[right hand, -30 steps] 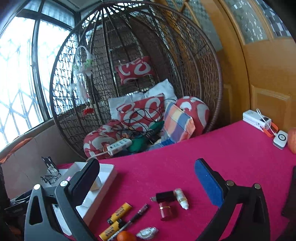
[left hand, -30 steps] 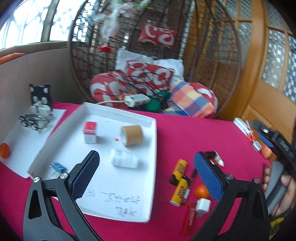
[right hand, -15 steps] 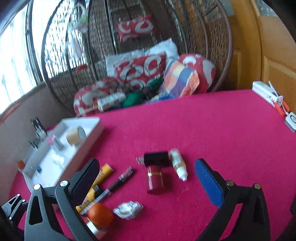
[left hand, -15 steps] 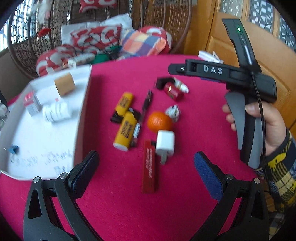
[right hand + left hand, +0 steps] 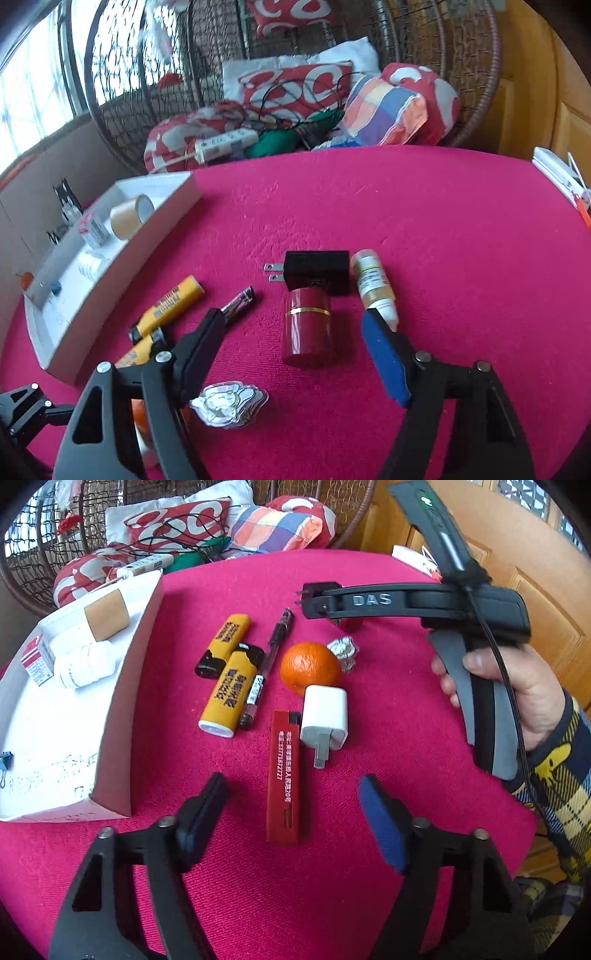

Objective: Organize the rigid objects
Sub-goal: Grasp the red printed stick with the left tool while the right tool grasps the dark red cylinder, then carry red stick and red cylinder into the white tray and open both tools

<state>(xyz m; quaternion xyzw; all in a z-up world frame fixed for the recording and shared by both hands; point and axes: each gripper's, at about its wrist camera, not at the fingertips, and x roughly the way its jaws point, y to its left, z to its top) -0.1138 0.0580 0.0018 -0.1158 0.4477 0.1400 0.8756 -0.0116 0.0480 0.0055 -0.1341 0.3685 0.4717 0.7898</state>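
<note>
Two grippers are seen over a pink-red tablecloth [image 5: 388,709], both w/ jaws closing and nothing pressed by the pads.

Left gripper [image 5: 291,812]: the near end of a red lighter [image 5: 283,775] lies on the cloth btwn its fingers, untouched. Just beyond, a white charger plug [image 5: 325,718] is seen touching an orange [image 5: 309,666]; a foil-wrapped item [image 5: 345,651] sits beside the fruit. To the left are two yellow lighters [image 5: 229,690] and a pen [image 5: 269,661]. Further left, a white tray [image 5: 122,716] is seen w/ a tape roll [image 5: 106,614], a white bottle [image 5: 86,664] and a small red-white box [image 5: 37,661] inside.

Right gripper [image 5: 293,343]: a dark red cylinder [image 5: 307,326] lies btwn its fingers, not gripped. Beyond it, touching, is a black plug adapter [image 5: 317,271]; a small dropper bottle [image 5: 373,286] lies just beside, its tip near the blue pad. In the left view, this gripper is held by a hand [image 5: 517,690] in a plaid sleeve. At the far end, cushions [image 5: 295,88] are piled in a wicker chair [image 5: 476,66].
</note>
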